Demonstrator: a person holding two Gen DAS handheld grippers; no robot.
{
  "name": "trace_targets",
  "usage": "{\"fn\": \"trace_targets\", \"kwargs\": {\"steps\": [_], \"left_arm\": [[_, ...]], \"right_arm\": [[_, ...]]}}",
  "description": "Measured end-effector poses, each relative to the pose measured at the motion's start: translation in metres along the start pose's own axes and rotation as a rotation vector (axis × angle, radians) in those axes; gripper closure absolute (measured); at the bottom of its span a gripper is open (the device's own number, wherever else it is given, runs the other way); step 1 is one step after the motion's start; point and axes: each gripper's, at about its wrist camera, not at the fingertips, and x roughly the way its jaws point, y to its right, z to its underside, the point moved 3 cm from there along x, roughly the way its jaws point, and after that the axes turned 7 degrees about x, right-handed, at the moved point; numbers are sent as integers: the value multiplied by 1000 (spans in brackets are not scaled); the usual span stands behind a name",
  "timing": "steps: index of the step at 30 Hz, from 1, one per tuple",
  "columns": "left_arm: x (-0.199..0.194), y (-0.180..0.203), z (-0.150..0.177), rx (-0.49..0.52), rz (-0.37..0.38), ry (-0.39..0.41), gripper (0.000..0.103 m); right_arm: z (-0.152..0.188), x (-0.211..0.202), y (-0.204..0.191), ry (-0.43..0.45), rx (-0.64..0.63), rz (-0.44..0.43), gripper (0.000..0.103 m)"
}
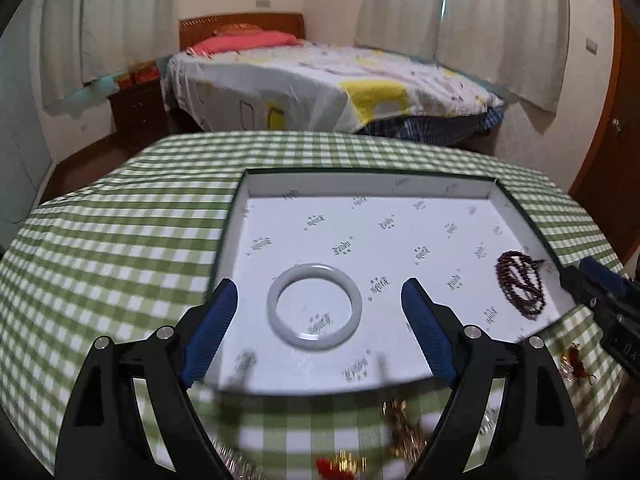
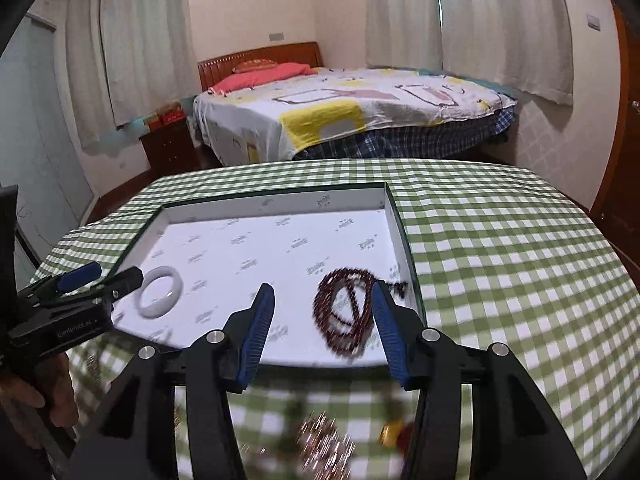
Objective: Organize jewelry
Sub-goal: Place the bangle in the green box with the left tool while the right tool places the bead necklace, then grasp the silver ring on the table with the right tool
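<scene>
L gripper (image 1: 320, 308) open, empty, over bangle (image 1: 315, 306) in box (image 1: 360, 184). R gripper (image 2: 323, 320) open, empty, above beads (image 2: 347, 312). Risk: loose trinkets (image 2: 326, 446) near table edge get knocked off; beads may snag.

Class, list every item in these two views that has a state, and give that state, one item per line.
Box tray: open, lidless, on the checked tablecloth.
White bangle: flat inside the tray, ungripped.
Dark bead string: coiled inside the tray, ungripped.
Left gripper: open, empty.
Right gripper: open, empty.
Gold trinkets: outside the tray, blurred.
</scene>
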Motion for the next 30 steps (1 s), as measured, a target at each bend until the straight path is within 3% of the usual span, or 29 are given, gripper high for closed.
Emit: {"fn": "trace_targets", "kwargs": {"steps": [14,25,30], "left_arm": [[-83,-18,67,-39,-34,-41,21],[-123,-55,112,-90,-107,-72,21],[-126,-65,121,-108,-124,-83,21]], "right_arm": [[73,-60,-23,-20,-55,-9,53],[105,-63,-45,-60,-102,-34,54],[117,-50,-52,-106,-116,-34,63]]}}
